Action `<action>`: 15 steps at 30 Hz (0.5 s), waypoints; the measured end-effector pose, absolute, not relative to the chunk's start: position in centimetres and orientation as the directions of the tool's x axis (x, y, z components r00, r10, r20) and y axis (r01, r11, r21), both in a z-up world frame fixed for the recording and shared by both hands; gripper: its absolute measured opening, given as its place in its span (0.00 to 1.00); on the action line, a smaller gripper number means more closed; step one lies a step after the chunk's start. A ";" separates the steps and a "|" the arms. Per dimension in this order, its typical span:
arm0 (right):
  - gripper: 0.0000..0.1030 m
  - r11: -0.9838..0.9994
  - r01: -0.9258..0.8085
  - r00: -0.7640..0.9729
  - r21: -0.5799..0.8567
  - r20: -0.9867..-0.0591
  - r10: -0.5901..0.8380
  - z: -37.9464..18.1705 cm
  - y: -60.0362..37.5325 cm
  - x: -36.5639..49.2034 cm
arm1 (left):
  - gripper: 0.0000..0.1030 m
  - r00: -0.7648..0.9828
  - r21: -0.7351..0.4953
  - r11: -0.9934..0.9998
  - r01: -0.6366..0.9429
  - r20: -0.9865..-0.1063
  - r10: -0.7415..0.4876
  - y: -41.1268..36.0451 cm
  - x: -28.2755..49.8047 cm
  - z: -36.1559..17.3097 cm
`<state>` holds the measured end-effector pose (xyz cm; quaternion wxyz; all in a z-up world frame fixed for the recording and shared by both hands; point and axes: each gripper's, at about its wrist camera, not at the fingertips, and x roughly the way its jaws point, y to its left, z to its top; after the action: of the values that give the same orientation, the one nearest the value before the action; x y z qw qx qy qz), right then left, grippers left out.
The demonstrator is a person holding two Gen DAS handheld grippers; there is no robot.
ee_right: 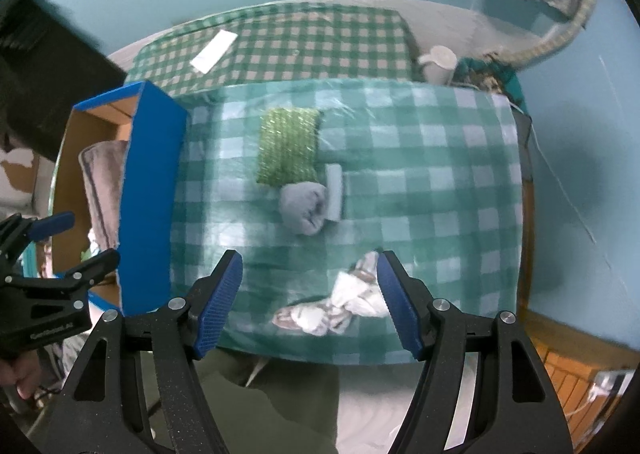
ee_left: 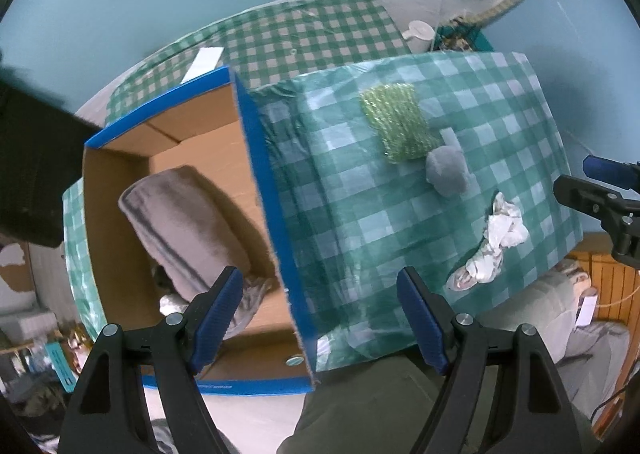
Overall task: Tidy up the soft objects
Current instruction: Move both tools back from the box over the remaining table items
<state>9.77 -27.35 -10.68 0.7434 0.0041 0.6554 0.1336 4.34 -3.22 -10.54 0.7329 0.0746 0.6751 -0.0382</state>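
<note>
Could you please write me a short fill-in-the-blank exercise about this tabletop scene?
1. The folded grey blanket lies inside the ____ box.
2. The sponge on the checked tablecloth is ____ in colour.
3. Both the left claw and the right claw are ____.
4. The item nearest the right claw is the ____ cloth.

Missing words: cardboard; green; open; white

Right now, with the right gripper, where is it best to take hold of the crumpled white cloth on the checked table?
Probably the bunched knot in the middle of the crumpled white cloth, from above: the open right gripper already straddles it.
</note>
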 end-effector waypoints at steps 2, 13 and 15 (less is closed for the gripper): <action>0.68 0.968 -0.170 0.099 0.183 -0.975 0.201 -11.2 -28.2 9.6 | 0.78 0.077 0.058 0.983 0.174 -0.996 0.045 -3.9 4.4 -10.9; 0.68 0.978 -0.059 0.052 0.198 -0.978 0.201 -15.0 -30.8 8.0 | 0.78 0.048 0.057 0.965 0.254 -0.998 0.046 -6.8 5.0 -13.2; 0.68 0.979 -0.042 0.042 0.198 -0.979 0.200 -15.9 -31.0 7.6 | 0.78 0.051 0.054 0.963 0.263 -0.998 0.042 -7.1 5.1 -13.6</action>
<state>7.62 -31.02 -15.89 0.7197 0.0574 0.6869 0.0839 5.12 -7.07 -13.56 0.7162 0.1115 0.6846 -0.0772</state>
